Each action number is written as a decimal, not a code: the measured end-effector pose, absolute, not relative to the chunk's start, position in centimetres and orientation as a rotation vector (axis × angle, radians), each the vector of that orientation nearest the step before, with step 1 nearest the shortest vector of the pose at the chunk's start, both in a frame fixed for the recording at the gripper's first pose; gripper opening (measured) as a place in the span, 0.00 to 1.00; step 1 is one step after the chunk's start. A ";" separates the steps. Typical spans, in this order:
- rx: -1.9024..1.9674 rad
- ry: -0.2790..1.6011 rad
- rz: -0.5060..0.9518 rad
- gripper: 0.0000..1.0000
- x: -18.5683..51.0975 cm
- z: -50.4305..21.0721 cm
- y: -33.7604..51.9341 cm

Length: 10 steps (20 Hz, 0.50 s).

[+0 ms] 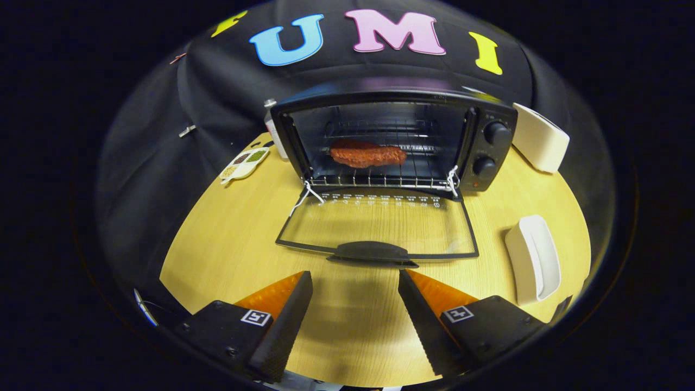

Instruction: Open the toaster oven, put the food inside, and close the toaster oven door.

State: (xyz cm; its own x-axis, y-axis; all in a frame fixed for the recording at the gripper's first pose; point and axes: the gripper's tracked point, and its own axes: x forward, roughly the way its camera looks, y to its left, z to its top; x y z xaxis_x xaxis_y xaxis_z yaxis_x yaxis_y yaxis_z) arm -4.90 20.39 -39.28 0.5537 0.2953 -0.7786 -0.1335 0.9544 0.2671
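A black toaster oven [393, 138] stands at the back of the wooden table [228, 244]. Its glass door [380, 225] lies folded down flat toward me, with the black handle [372, 252] at the near edge. Inside, on the wire rack [380, 176], rests a reddish-brown piece of food [368, 154]. My gripper [355, 277] is open, fingers spread wide with nothing between them. The fingertips sit just short of the door handle, a little above the tabletop.
A white curved dish [535, 260] lies right of the door, and another white container [540, 138] stands beside the oven's knobs [494, 146]. Left of the oven are a small divided tray [244, 164] and a bottle [274, 133]. Black cloth walls surround the table.
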 end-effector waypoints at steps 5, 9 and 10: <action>0.176 1.022 0.197 0.99 -5.3 -42.5 20.0; 0.170 1.036 0.171 0.99 -4.4 -43.6 20.4; 0.168 1.038 0.162 0.99 -4.1 -43.8 20.5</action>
State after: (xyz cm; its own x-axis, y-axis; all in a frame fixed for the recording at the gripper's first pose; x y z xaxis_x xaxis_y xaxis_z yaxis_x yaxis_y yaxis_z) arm -4.10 20.50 -43.82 0.4985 0.2120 -0.8406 -0.0539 0.9753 0.2140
